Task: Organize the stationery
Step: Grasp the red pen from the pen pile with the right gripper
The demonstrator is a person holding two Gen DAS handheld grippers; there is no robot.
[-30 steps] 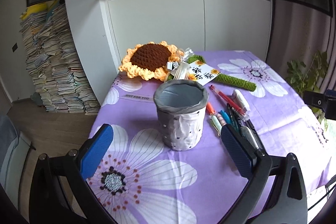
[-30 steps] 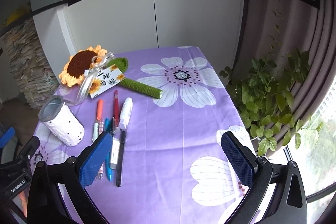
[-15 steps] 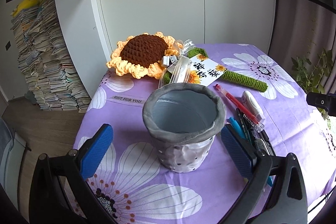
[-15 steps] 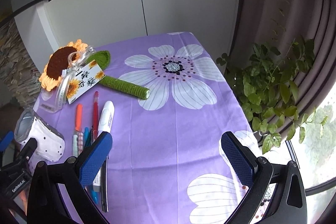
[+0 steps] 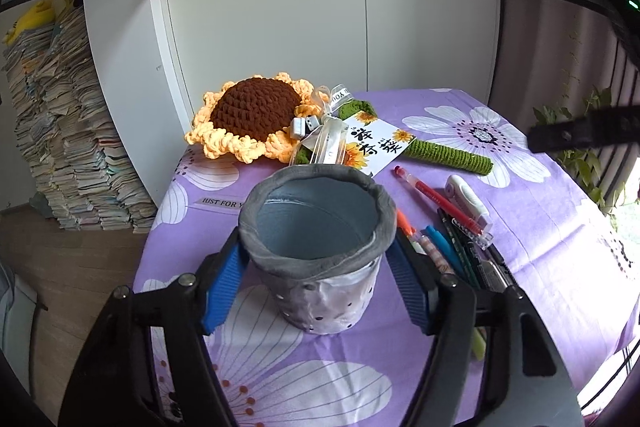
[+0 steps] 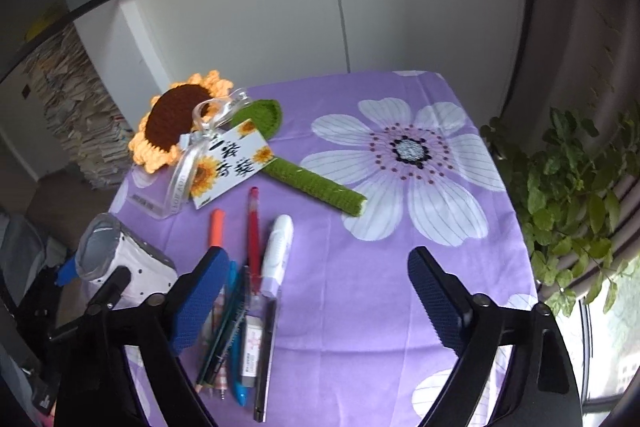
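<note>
A grey-rimmed white pen holder (image 5: 320, 267) with small dots stands upright on the purple flowered tablecloth (image 5: 540, 227). My left gripper (image 5: 316, 287) is shut on it, one blue pad on each side of its body. Right of it lie several pens, among them a red pen (image 5: 436, 199), a white correction tape (image 5: 468, 199) and an orange marker (image 5: 404, 223). My right gripper (image 6: 316, 303) is open and empty above the near part of the pen pile (image 6: 248, 327). The holder also shows in the right wrist view (image 6: 124, 267).
A crochet sunflower (image 5: 256, 115) with a green stem (image 5: 448, 155) and a card (image 5: 376, 143) lies at the table's back. A paper stack (image 5: 60, 131) stands on the floor at the left. A plant (image 6: 580, 187) stands past the right table edge.
My left gripper moved forward around the pen holder and closed on it. My right gripper moved forward and left toward the pens, still open.
</note>
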